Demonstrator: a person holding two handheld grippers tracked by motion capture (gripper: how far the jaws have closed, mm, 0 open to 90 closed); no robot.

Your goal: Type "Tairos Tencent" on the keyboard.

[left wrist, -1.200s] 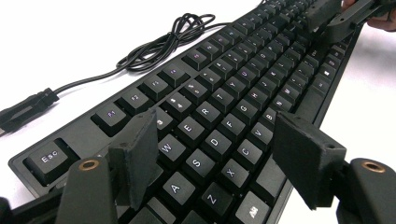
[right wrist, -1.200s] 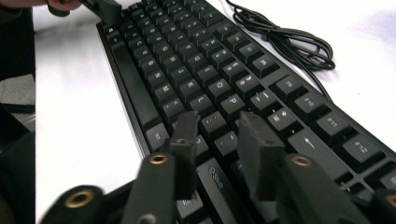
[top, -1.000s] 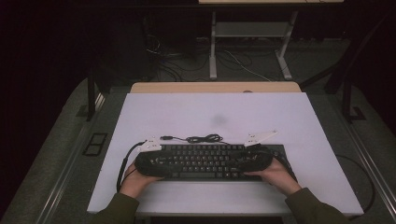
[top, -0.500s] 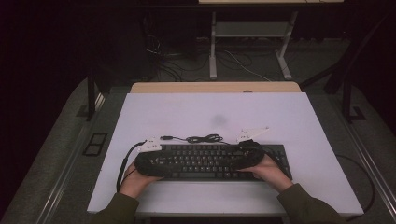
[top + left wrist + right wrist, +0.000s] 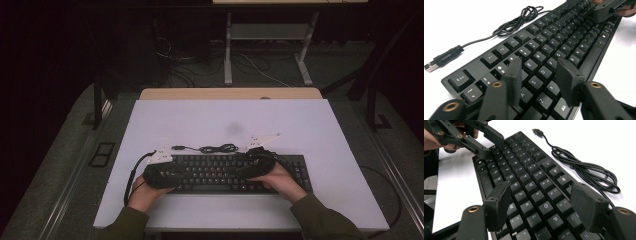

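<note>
Black keyboard [image 5: 225,172] sits mid-frame under both grippers, left [image 5: 539,75] just narrowing, right [image 5: 544,205] just widening, neither gripping; press keys squarely.

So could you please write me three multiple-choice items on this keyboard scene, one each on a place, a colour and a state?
1. Where does the coiled cable lie?
A. Behind the keyboard, on the far side from the person
B. On top of the keys
C. On the floor

2. What colour is the keyboard?
A. White
B. Black
C. Red

3. How do the jaws of the left hand-held gripper stand?
A. Clamped on the USB plug
B. Apart, over the keys, gripping nothing
C. Pressed flat together

Answers:
1 A: the high view shows the cable on the white table just beyond the keyboard's far edge.
2 B: body and keys are black in all views.
3 B: the left gripper view shows a gap between the pads, with the A, S and D keys under it.
</note>
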